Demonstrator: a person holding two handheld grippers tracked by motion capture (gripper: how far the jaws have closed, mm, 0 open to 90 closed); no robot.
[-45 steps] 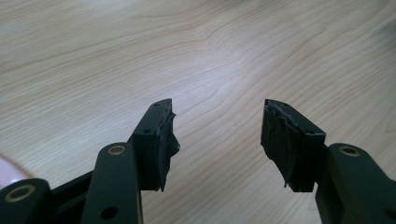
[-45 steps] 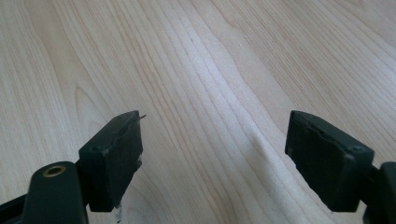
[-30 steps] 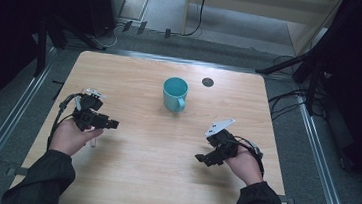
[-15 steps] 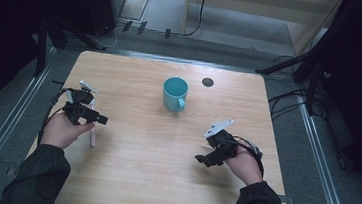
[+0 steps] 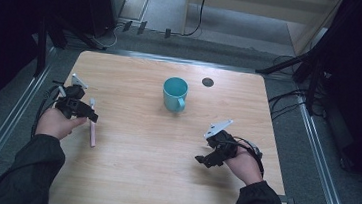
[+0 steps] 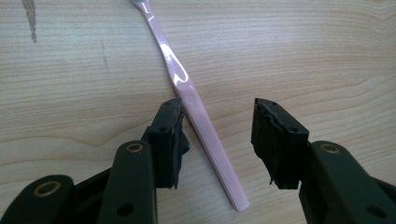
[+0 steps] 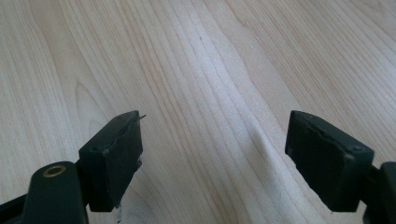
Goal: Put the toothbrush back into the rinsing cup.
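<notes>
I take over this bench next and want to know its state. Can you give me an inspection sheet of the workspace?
Surface: wooden table, with a dark streak seen in the left gripper view.
Job's things: pink toothbrush lying flat at the left; teal mug upright near the middle.
Clutter: small dark round spot near the far edge.
Grippers: left gripper open, jaws either side of the toothbrush handle; right gripper open over bare wood.
Cables: black cable trailing from the left gripper; more on the floor at right.
Surroundings: metal rails, grey floor, dark stands.
</notes>
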